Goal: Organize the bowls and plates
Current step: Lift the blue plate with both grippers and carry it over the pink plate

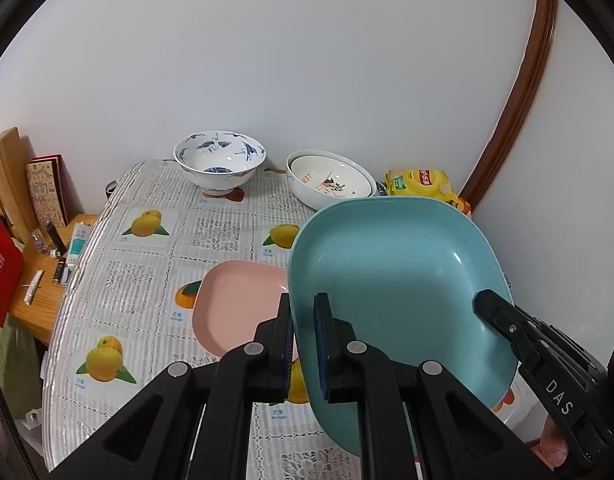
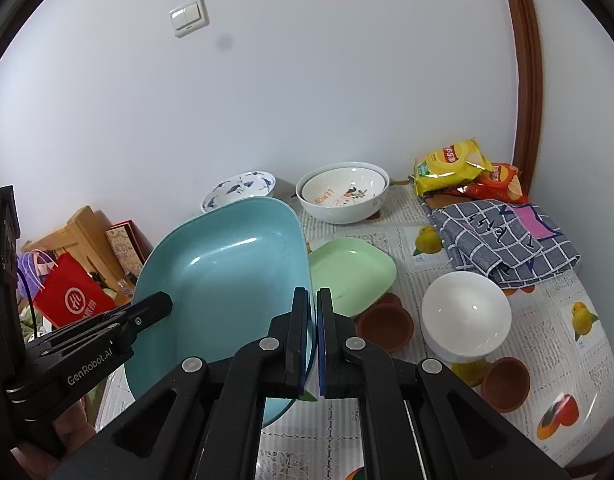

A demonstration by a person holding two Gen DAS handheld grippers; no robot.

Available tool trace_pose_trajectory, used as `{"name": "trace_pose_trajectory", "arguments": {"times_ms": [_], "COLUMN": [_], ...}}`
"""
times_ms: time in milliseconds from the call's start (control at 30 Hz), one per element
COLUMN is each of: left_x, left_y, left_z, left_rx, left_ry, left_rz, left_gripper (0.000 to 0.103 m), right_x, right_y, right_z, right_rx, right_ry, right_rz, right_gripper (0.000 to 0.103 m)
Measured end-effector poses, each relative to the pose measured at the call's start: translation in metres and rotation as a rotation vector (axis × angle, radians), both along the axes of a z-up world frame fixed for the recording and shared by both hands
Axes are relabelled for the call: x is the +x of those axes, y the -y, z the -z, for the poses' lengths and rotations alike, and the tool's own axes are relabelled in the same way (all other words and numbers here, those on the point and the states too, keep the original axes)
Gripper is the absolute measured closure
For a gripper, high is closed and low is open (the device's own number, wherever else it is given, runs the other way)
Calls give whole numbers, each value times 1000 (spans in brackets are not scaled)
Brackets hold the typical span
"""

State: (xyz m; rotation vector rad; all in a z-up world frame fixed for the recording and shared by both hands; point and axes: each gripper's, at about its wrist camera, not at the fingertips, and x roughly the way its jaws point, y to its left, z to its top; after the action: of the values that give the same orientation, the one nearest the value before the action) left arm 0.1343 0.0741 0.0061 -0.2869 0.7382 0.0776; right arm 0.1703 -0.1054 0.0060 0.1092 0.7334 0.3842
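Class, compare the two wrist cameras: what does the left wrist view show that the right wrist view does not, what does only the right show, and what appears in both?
Only the left wrist view: the pink plate lying on the tablecloth.

Only the right wrist view: the green plate, white bowl, checked cloth, brown cups and light switch.

Both: the blue plate held tilted off the table, the left claw and right claw each shut on opposite rims, and the blue-patterned bowl.
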Motion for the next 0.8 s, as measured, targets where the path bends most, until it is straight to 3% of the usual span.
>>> {"name": "trace_pose_trajectory", "arguments": {"times_ms": [800], "left_x": [10], "left_y": [-45], "left_z": [47], "left_rx": [-37], "left_ry": [-88], "left_rz": [-49], "left_gripper": [93], "right_x": [14], "right_y": [-44], "right_z": [44], "right_rx": [-40], "right_ry": [-90], "right_rz": [-45], "right_gripper": [98]}}
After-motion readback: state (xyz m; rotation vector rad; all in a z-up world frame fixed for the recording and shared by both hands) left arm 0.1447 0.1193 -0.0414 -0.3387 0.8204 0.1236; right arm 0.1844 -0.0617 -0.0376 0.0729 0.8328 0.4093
